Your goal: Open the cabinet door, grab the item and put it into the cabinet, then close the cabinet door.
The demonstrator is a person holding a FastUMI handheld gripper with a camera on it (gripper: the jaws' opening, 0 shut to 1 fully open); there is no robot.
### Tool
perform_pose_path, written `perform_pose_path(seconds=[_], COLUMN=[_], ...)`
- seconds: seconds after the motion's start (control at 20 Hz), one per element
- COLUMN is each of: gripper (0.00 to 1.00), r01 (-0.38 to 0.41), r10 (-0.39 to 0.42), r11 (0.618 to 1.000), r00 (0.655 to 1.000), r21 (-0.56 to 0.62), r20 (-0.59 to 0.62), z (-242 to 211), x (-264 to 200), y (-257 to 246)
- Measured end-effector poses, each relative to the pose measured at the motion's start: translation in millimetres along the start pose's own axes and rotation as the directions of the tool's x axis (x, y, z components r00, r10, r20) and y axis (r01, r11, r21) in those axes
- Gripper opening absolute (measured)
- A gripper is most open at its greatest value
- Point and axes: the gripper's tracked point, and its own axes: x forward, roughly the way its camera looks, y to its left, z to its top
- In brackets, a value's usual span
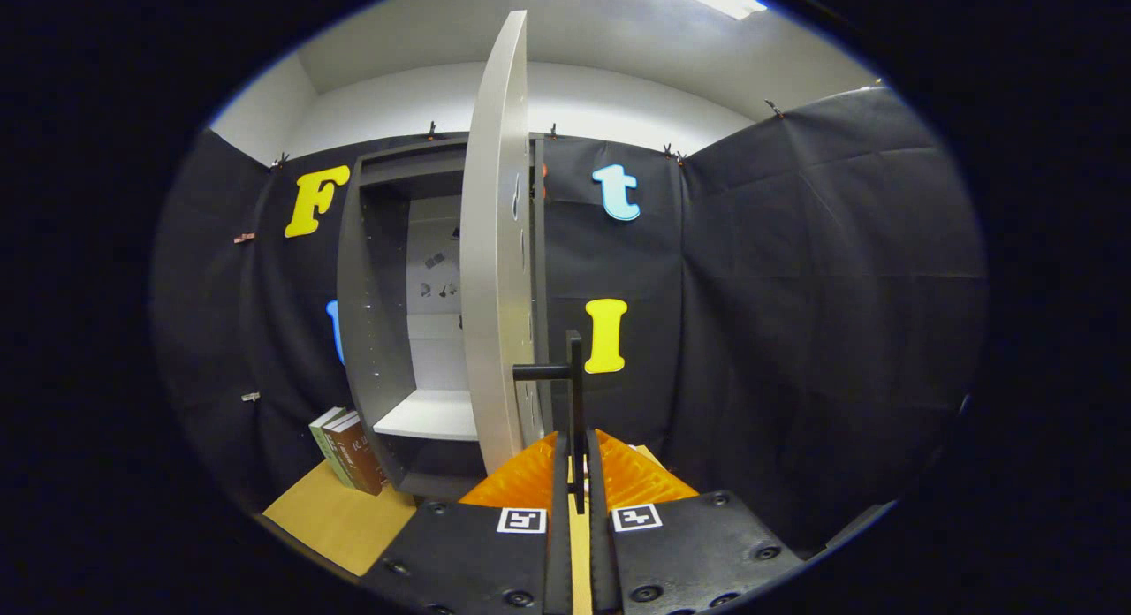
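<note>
My tongs (576, 469) are closed on the black handle (574, 394) of the cabinet door (495, 244), both fingers pressing its upright bar. The door stands open, edge-on toward me, its long axis vertical. The cabinet (389, 332) shows a white shelf (428, 416); books (346, 450) lean beside it on the tabletop (331, 518).

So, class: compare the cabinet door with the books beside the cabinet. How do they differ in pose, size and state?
The cabinet door stands tall and swung open, seen edge-on; the books are short and lean against the cabinet.
The gripper is shut on the door handle; the books are untouched.
The door is pale grey; the books are green and brown.
Both stand roughly upright.
</note>
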Motion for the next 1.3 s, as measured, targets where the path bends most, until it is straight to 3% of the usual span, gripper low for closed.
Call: perform_pose_path(seconds=[0.6, 0.7, 0.75, 1.0, 1.3], gripper=[0.1, 0.27, 0.3, 0.99, 0.99], r01=[0.046, 0.036, 0.023, -0.006, -0.089], r10=[-0.045, -0.036, -0.024, -0.001, 0.099], r11=[0.999, 0.999, 0.999, 0.999, 0.995], r00=[0.999, 0.999, 0.999, 0.988, 0.934], r21=[-0.02, -0.03, -0.031, -0.046, 0.045], r20=[0.015, -0.014, -0.032, -0.156, -0.344], z=[3, -4, -7, -30, -70], x=[-2, -7, -12, -35, -63], y=[-12, -10, -7, 1, 36])
